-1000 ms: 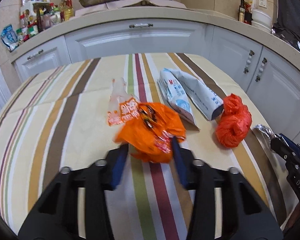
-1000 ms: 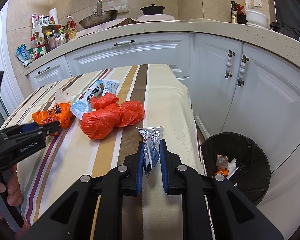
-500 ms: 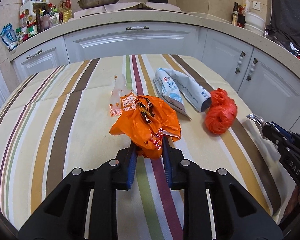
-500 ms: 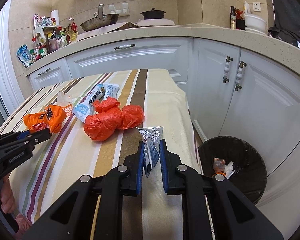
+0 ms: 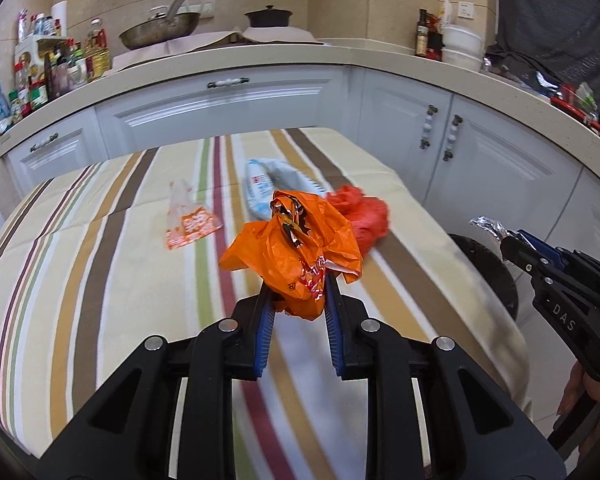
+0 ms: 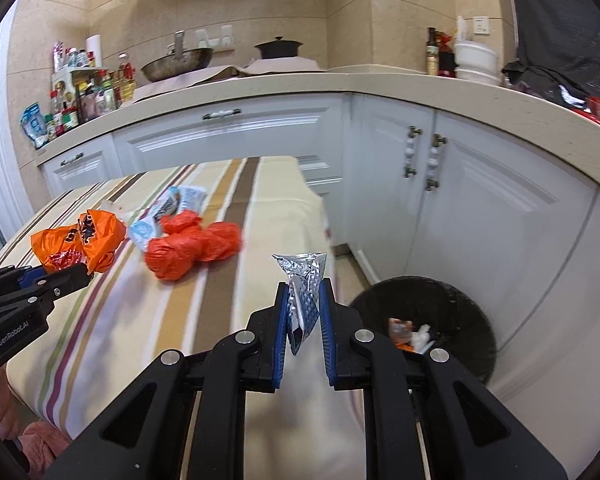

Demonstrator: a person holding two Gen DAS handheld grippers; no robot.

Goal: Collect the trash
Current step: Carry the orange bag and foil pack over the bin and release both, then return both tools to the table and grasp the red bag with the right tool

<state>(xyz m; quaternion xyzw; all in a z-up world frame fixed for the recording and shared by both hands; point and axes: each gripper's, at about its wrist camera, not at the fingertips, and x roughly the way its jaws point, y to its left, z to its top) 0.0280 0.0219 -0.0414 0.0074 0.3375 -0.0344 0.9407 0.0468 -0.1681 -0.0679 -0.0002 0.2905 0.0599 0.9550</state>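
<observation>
Now both our grippers carry trash clear of the table [image 5: 100, 240]: the left gripper [image 5: 298, 304], which has just closed, clamps the orange bag [image 5: 292, 252], lifted off the cloth; the right gripper [image 6: 303, 312] pinches the foil wrapper [image 6: 302, 280] beyond the table's right edge, near the bin [image 6: 452, 304]. Farther back, the red bag [image 6: 192, 248], white packets [image 6: 160, 216] and clear wrapper [image 5: 188, 224] remain for later.

Your left gripper [image 5: 298, 300] and right gripper [image 6: 304, 300] are black, with ribbed blue pads [image 6: 280, 336] and silver screws [image 5: 227, 325].

Both wrist cameras look down along their tongs, close over the striped table [image 5: 100, 264], sharing it.
</observation>
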